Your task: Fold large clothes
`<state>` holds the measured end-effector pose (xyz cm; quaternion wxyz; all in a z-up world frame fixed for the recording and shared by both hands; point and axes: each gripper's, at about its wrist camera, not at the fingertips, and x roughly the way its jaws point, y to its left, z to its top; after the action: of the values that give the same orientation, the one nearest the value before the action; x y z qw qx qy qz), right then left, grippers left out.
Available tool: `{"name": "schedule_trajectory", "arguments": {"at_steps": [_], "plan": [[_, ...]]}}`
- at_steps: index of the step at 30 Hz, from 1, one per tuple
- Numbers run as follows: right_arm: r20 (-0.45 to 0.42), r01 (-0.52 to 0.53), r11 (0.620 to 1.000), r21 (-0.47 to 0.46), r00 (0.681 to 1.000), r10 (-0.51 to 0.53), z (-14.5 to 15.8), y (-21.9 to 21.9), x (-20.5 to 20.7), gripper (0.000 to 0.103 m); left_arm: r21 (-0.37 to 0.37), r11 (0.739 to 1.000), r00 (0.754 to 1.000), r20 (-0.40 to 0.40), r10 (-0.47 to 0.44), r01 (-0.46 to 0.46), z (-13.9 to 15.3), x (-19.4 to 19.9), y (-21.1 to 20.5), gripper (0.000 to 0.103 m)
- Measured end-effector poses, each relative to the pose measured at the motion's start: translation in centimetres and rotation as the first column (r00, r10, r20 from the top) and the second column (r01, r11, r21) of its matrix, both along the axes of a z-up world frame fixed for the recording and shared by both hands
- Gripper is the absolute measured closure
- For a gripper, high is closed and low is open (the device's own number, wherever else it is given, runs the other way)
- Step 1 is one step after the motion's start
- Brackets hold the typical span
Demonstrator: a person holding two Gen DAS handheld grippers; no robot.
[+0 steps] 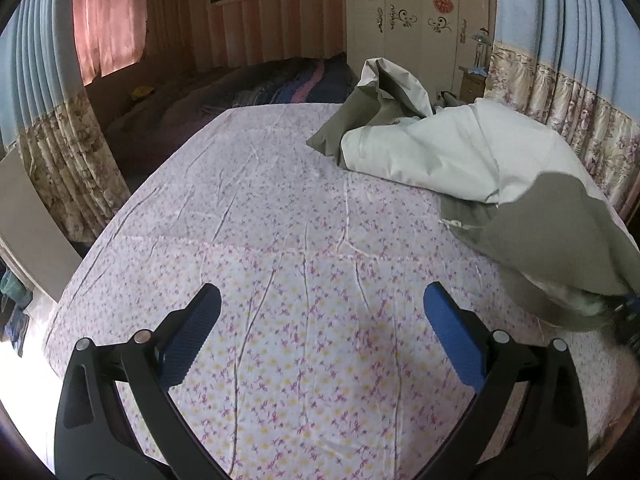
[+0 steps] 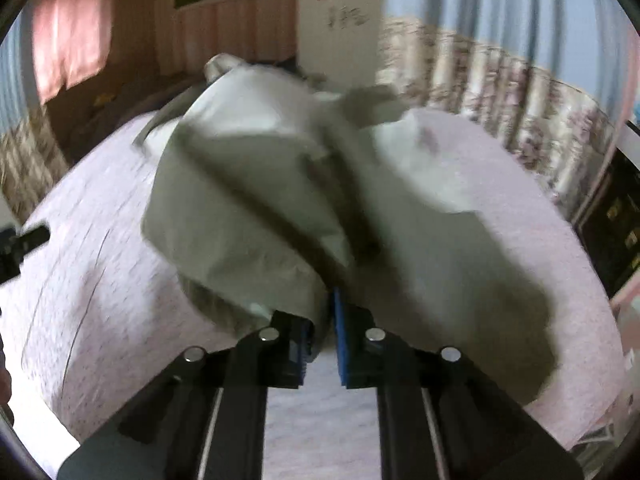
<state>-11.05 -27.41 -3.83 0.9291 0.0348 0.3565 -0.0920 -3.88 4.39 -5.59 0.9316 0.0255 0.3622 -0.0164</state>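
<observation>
One large garment of olive-green and pale grey-white cloth [image 1: 472,160] lies crumpled on the bed with the lilac flower-print sheet [image 1: 280,208], heaped toward the bed's far right corner as the left wrist view shows it, with one olive flap draped down along the bed's right edge. The right gripper [image 2: 324,320] has its jaws clenched nearly together on a fold of that garment [image 2: 248,216]: olive cloth runs down between the two blue pads [image 2: 342,344], and the fabric bunches up and away from the grip toward the far side of the bed; this view is blurred, so finer detail of the pinch is hard to tell. The left gripper [image 1: 320,320] hangs over the near part of the bed with its jaws released and spread wide, nothing between its two blue ribbed pads [image 1: 452,340], only bare sheet below them, and it is well apart from the garment. The tip of the right gripper shows at the bed's right edge in the left view, under the draped olive flap. Beyond the bed stand one pink curtain [image 1: 108,24] to the far left and blue-and-floral drapes [image 1: 560,80] to the right.
</observation>
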Motion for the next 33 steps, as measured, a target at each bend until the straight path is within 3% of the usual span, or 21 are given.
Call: {"name": "schedule_trajectory", "arguments": {"at_steps": [6,14,19,24,27,31,32,33], "plan": [[0.154,0.190,0.981,-0.041,0.971,-0.182,4.5,-8.6,-2.4,0.096,0.025,1.000,1.000,-0.003,0.002,-0.002,0.1,1.9,-1.2,0.003],[0.138,0.390,0.920,-0.031,0.914,-0.382,4.0,-19.6,-1.6,0.096,0.055,0.998,1.000,-0.002,-0.010,0.010,0.0,4.7,-3.8,0.003],[0.130,0.380,0.924,-0.041,0.919,-0.372,3.1,-20.1,-0.7,0.096,0.044,0.998,0.999,0.010,-0.052,0.051,-0.8,7.8,-5.4,0.003],[0.176,0.309,0.949,-0.068,0.940,-0.294,3.2,-20.0,0.2,0.096,-0.008,0.995,0.993,-0.057,-0.101,0.101,-2.6,13.0,-7.6,0.003],[0.142,0.260,0.960,-0.103,0.959,-0.245,2.4,-20.4,2.1,0.096,-0.012,0.993,0.989,-0.085,-0.122,0.121,-3.4,15.0,-9.7,0.003],[0.089,0.239,0.968,-0.072,0.969,-0.233,1.4,-22.0,4.3,0.096,0.005,0.991,0.981,-0.144,-0.132,0.134,-4.8,17.9,-12.7,0.003],[0.086,0.239,0.968,-0.073,0.969,-0.233,1.3,-22.1,4.6,0.095,-0.016,0.988,0.978,-0.146,-0.152,0.151,-5.0,18.4,-13.1,0.005],[0.085,0.235,0.969,-0.079,0.970,-0.229,1.3,-21.9,4.9,0.094,-0.041,0.984,0.973,-0.148,-0.176,0.172,-5.1,18.8,-13.4,0.017]]}}
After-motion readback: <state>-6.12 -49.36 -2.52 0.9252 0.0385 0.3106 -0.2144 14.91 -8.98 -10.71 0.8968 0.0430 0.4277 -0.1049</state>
